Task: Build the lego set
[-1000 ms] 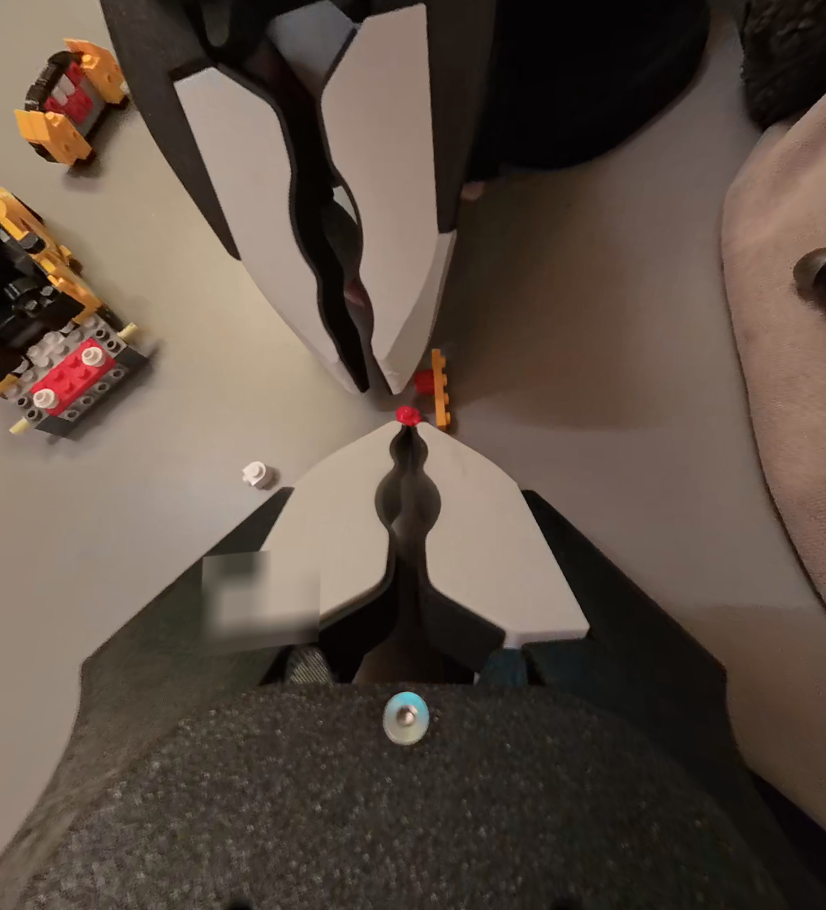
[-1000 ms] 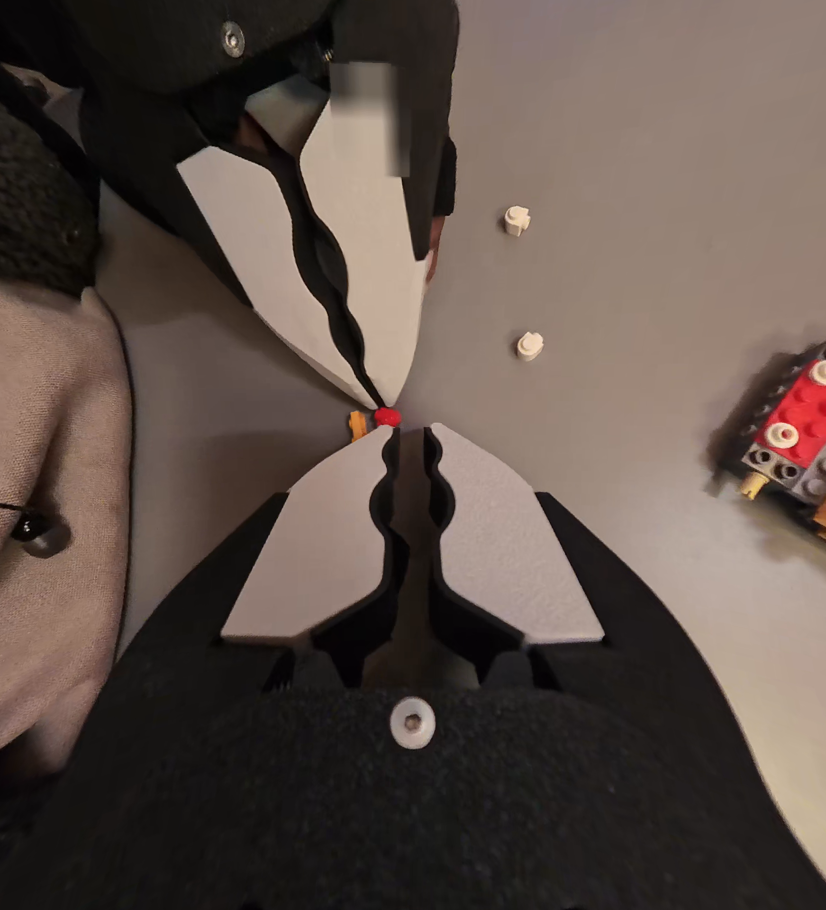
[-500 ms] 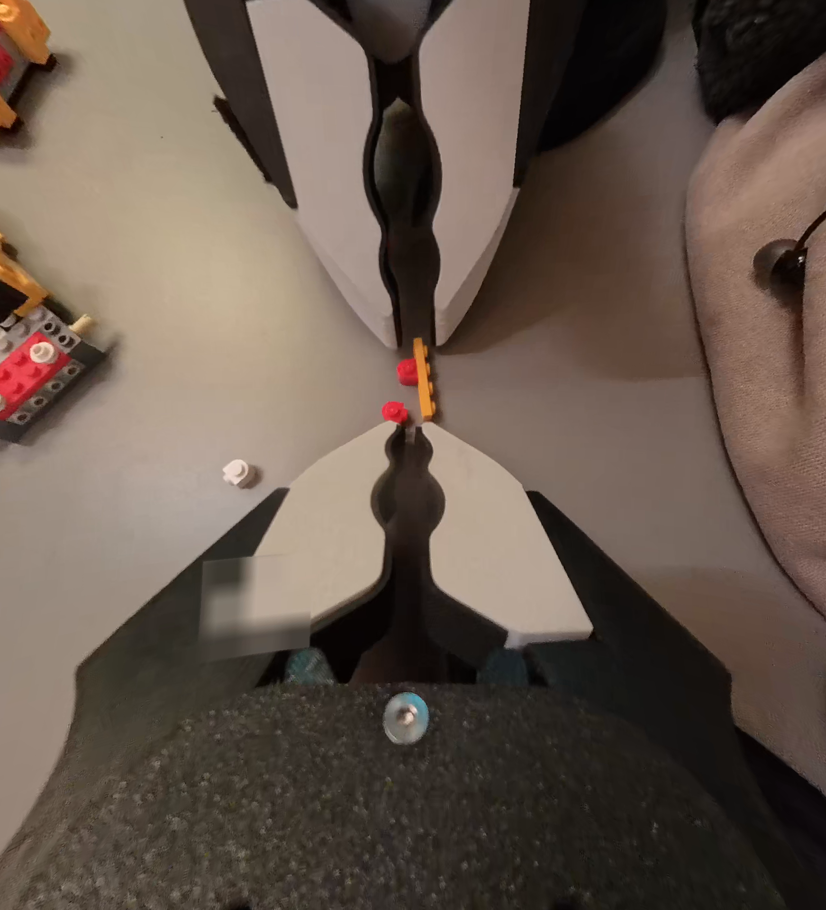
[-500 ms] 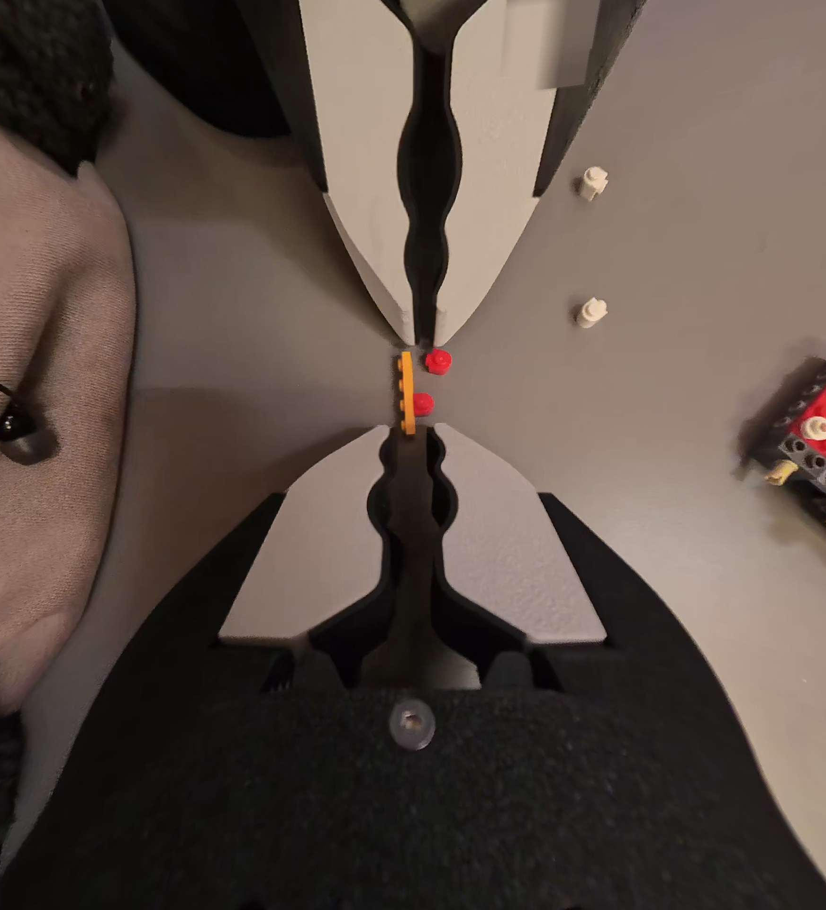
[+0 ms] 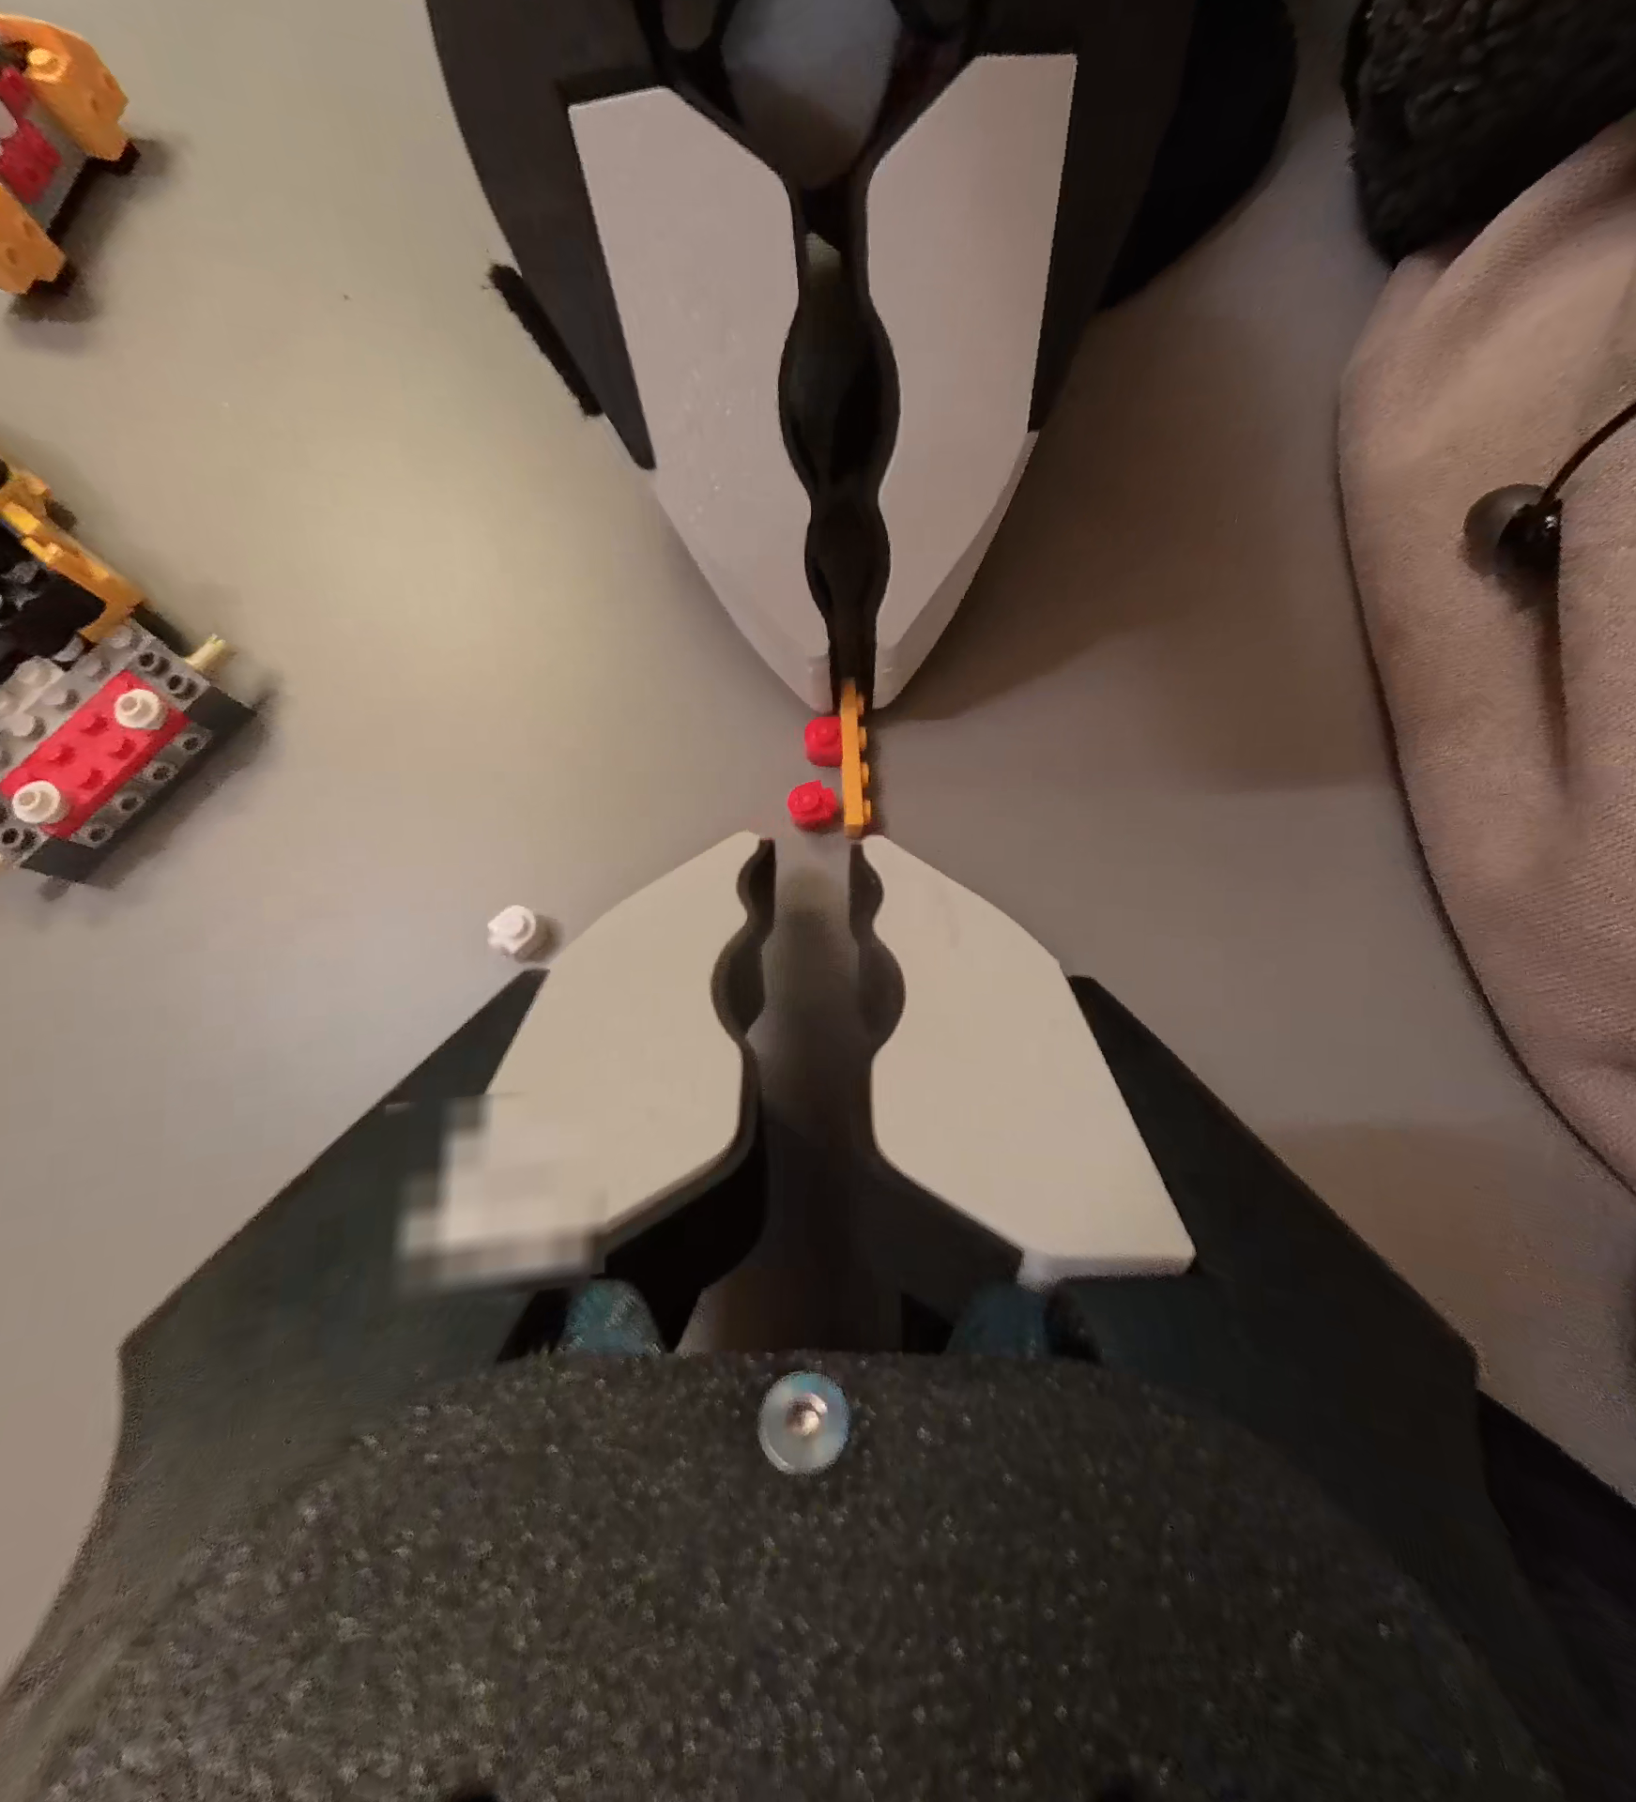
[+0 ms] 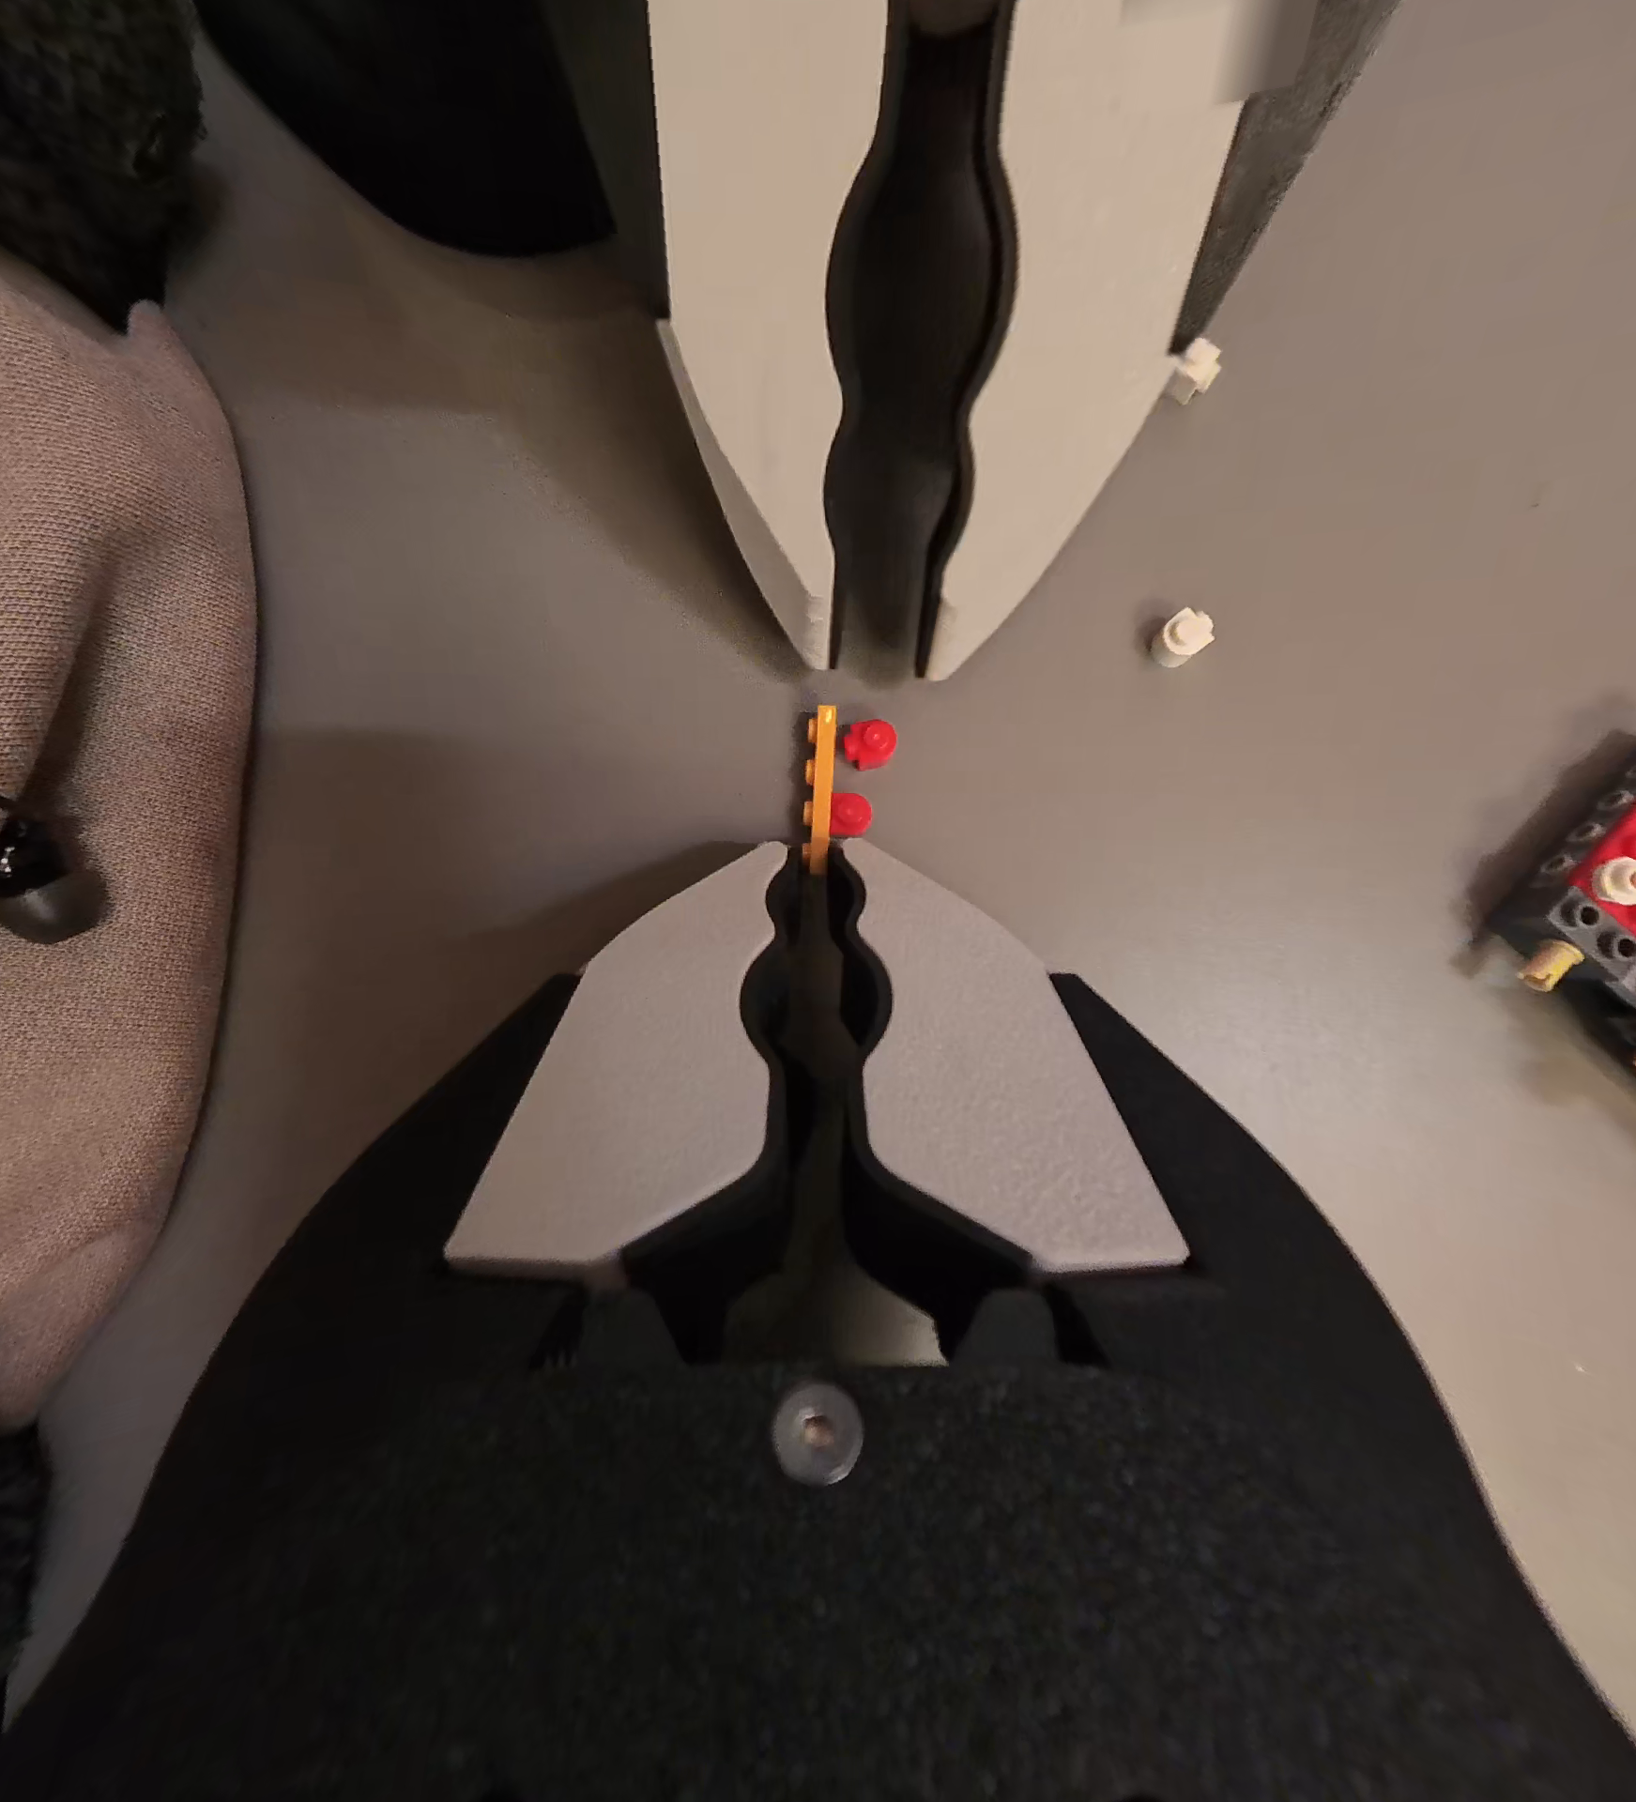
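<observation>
Right gripper: our right gripper (image 6: 809,846) is clenched on the near end of the thin orange strip (image 6: 822,780), which stands on edge and points straight ahead between the two tools.
Left gripper: our left gripper (image 5: 812,844) is released, its jaws parted with bare table showing between them, its tips just short of the strip's far end and touching nothing.
Open room: the two grippers face each other tip to tip, so the only free space between them is the short gap the strip spans; the grey table (image 5: 404,488) lies open to one side, while beige cloth (image 5: 1525,683) with a dark cord bead (image 5: 1506,531) crowds the other.
Change: half a second ago our left gripper was nearly shut with a red stud (image 5: 812,805) at its tip; now it has opened and the stud sits beside the strip's free end. Whether it is seated on the strip, we cannot tell.
Strip: a second red stud (image 5: 823,741) is pressed against its side nearer the right gripper.
Farther out: a white stud (image 5: 516,929) lies loose near the left gripper; the half-built vehicle (image 5: 63,741) in grey, red, black and orange and a small orange-and-red block (image 5: 14,156) sit well apart at the table's edge.
</observation>
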`<state>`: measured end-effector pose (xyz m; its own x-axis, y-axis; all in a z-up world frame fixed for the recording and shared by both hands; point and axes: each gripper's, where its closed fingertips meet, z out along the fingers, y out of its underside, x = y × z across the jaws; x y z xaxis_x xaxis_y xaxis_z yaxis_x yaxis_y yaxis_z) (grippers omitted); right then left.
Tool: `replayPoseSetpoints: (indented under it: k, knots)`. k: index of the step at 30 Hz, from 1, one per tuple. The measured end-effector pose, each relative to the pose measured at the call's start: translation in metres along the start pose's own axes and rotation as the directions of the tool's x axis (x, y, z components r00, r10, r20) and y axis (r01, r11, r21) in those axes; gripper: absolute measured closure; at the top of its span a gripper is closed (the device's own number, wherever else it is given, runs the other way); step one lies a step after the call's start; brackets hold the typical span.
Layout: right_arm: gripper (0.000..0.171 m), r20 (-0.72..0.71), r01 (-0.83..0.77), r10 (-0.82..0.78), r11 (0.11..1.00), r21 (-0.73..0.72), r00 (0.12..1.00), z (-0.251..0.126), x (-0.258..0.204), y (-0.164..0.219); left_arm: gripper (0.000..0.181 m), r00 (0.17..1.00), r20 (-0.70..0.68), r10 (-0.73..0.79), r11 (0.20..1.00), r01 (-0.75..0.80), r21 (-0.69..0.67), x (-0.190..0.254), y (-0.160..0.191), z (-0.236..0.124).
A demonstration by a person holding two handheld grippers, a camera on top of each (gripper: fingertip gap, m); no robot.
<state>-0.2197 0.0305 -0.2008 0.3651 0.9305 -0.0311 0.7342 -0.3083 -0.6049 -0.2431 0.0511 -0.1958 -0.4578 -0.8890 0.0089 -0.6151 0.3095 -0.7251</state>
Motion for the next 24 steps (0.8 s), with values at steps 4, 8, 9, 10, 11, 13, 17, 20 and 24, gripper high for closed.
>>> replayPoseSetpoints:
  k: [4, 8, 9, 10, 11, 13, 17, 20, 24]
  knots:
    - [0.166, -0.003, 0.004, -0.004, 1.0, -0.001, 1.0, 0.001, 0.001, -0.001, 0.158, 0.999, -0.036, 0.006, 0.999, -0.007, -0.031, 0.002, 0.0, 0.007]
    - [0.166, 0.0, 0.013, -0.013, 1.0, -0.005, 1.0, 0.002, 0.001, -0.003, 0.16, 0.999, -0.036, 0.013, 0.999, -0.015, -0.046, 0.005, 0.0, 0.012]
    - [0.166, 0.002, 0.015, -0.015, 1.0, -0.005, 1.0, 0.003, 0.001, -0.003, 0.161, 0.999, -0.031, 0.011, 0.999, -0.012, -0.047, 0.004, -0.001, 0.013]
    - [0.166, 0.004, 0.016, -0.016, 1.0, -0.005, 1.0, 0.003, 0.001, -0.003, 0.161, 1.0, -0.026, 0.012, 0.999, -0.014, -0.047, 0.004, -0.001, 0.013]
    - [0.166, 0.006, 0.016, -0.016, 1.0, -0.006, 1.0, 0.003, 0.001, -0.004, 0.162, 1.0, -0.022, 0.017, 0.999, -0.018, -0.049, 0.005, -0.001, 0.014]
    - [0.166, 0.008, 0.019, -0.019, 1.0, -0.007, 1.0, 0.004, 0.001, -0.004, 0.163, 1.0, -0.019, 0.024, 0.998, -0.025, -0.05, 0.005, -0.002, 0.015]
    - [0.166, 0.014, 0.018, -0.018, 1.0, -0.01, 1.0, 0.004, 0.002, -0.003, 0.163, 0.999, -0.02, 0.025, 0.998, -0.026, -0.051, 0.006, -0.003, 0.016]
    - [0.166, 0.015, 0.016, -0.016, 1.0, -0.009, 1.0, 0.004, 0.002, -0.003, 0.164, 1.0, -0.014, 0.025, 0.998, -0.026, -0.055, 0.006, -0.004, 0.017]
    - [0.166, 0.013, 0.006, -0.006, 1.0, -0.008, 1.0, 0.004, 0.002, -0.004, 0.166, 1.0, 0.0, 0.02, 0.998, -0.02, -0.065, 0.005, -0.004, 0.017]
